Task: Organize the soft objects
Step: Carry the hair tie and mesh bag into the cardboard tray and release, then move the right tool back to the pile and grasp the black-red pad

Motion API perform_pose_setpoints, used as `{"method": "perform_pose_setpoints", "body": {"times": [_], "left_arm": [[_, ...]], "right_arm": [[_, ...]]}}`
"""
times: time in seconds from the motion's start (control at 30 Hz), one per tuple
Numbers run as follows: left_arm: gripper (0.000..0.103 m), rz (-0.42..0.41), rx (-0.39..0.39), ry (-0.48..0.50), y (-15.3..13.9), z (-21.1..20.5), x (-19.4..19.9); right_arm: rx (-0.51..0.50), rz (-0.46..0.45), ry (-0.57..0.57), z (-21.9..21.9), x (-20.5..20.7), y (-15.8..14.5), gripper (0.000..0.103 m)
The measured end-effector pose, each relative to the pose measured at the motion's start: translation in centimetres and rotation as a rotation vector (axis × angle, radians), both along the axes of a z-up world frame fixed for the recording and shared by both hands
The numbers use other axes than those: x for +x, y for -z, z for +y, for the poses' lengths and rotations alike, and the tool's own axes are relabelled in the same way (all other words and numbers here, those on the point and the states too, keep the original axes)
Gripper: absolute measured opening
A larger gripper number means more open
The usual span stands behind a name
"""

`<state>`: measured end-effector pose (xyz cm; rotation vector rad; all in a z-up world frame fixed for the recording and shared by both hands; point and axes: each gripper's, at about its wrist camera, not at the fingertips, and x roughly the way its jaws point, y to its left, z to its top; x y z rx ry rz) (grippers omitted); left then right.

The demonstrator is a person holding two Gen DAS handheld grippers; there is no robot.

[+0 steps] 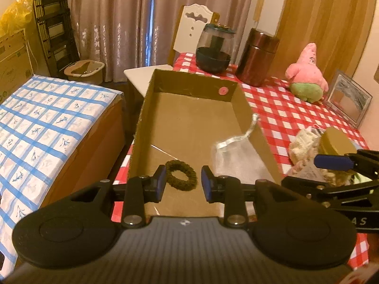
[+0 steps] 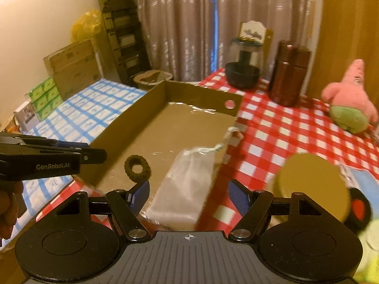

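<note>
A shallow cardboard box (image 1: 163, 87) (image 2: 128, 120) sits on the red checked tablecloth. Inside it lie a dark hair scrunchie (image 1: 181, 175) (image 2: 137, 168) and a white mesh drawstring pouch (image 1: 236, 161) (image 2: 187, 187). My left gripper (image 1: 182, 184) is open and empty, hovering over the box's near end with the scrunchie showing between its fingers. My right gripper (image 2: 189, 198) is open and empty above the pouch and the box's right wall. A pink star plush (image 1: 306, 73) (image 2: 348, 99) sits at the back right. A cream fuzzy item (image 1: 303, 142) lies right of the box.
A round tan lid (image 2: 312, 187) (image 1: 336, 142) is near my right gripper. A dark bowl with a glass dome (image 1: 214, 49), a brown canister (image 1: 257, 56) and a picture frame (image 1: 348, 99) stand at the table's back. A blue checked surface (image 1: 47, 123) lies to the left.
</note>
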<state>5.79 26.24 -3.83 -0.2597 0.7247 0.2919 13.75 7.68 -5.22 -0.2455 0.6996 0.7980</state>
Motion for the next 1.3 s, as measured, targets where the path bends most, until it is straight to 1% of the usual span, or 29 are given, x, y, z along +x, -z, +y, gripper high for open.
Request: {"method": "perform_pose_setpoints", "body": {"times": [0.17,0.37,0.57,0.77,1.07,1.3], "left_arm": [[0.031,-0.024,-0.008,0.024,-1.6,-2.4,-1.2],[0.035,-0.060,-0.008,0.071,-3.8,-6.2,-2.4],[0.039,-0.076,-0.008,0.135,-5.3,-10.4,-2.9],[0.046,-0.091,-0.004,0.200,-6.5,-14.3,-3.1],[0.048,-0.091,-0.008,0.292,-7.1,-19.0,-2.7],[0.048,-0.086,0.000,0.349,-6.9,-21.6,-1.7]], "right_arm": [[0.024,-0.029,0.083,-3.9,-2.6,-1.7,0.073],[0.033,-0.055,0.201,-9.9,-5.0,-3.1,0.073],[0.056,-0.048,0.343,-16.0,-6.3,-4.5,0.073],[0.077,-0.054,0.452,-21.0,-7.5,-5.8,0.073],[0.101,-0.057,0.538,-24.9,-8.5,-6.7,0.073],[0.114,-0.058,0.579,-27.1,-8.2,-6.8,0.073]]}}
